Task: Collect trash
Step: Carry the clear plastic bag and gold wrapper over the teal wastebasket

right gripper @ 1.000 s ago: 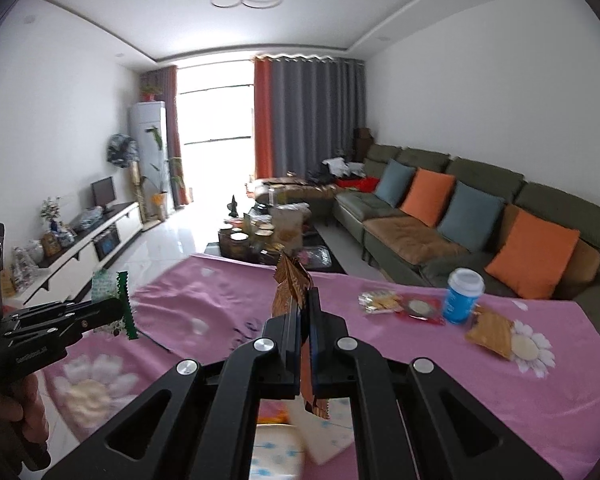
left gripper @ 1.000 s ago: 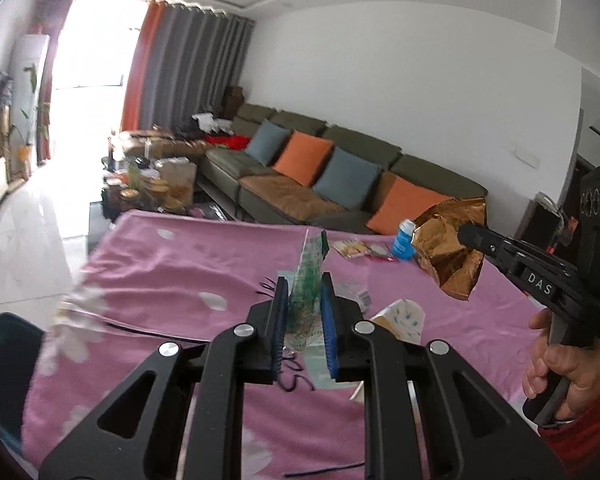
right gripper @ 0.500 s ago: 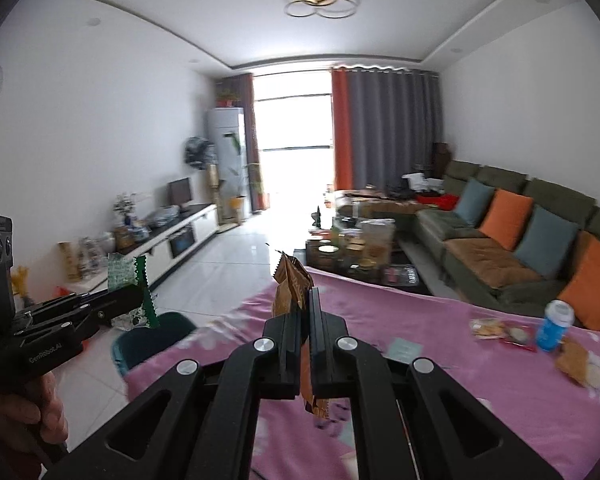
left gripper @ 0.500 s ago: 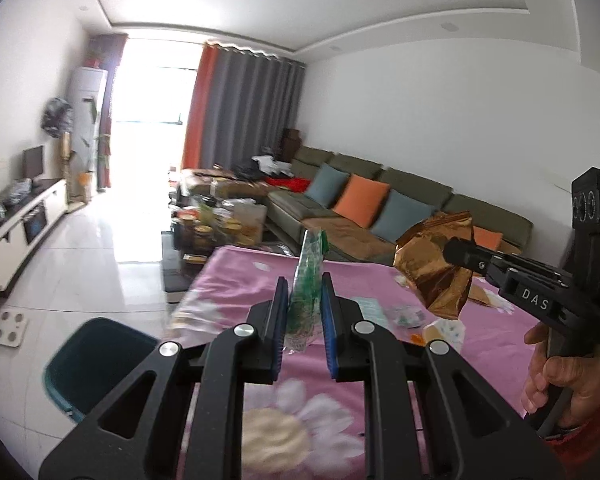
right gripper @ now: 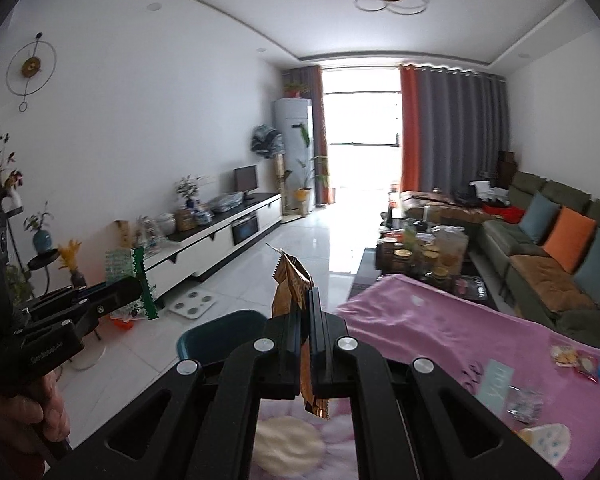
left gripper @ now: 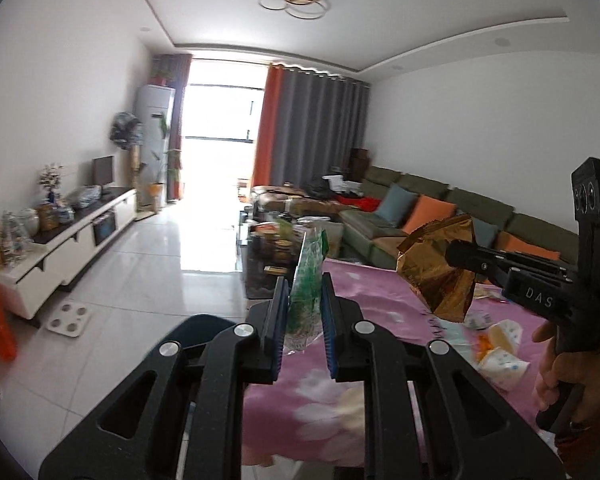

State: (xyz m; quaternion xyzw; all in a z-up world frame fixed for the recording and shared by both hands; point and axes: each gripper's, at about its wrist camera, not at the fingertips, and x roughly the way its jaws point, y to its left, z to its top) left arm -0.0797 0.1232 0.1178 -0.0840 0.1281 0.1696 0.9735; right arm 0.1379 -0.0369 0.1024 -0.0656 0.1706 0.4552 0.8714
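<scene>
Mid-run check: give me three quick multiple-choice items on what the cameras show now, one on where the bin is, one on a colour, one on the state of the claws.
1. Where is the dark teal bin?
A. On the floor beside the pink-clothed table
B. On the sofa
C. On the TV cabinet

2. What colour is the wrapper in the right claw?
A. Blue
B. Golden brown
C. White

3. What state are the two claws in?
A. Both open and empty
B. Only the left holds something
C. Each is shut on a wrapper

Answers:
1. A, the bin's rim shows on the tiles just past the table's edge.
2. B, the golden-brown foil wrapper is pinched at the right claw's tips.
3. C, the left claw clamps the green-printed clear wrapper, while the right is shut on the foil one.
</scene>
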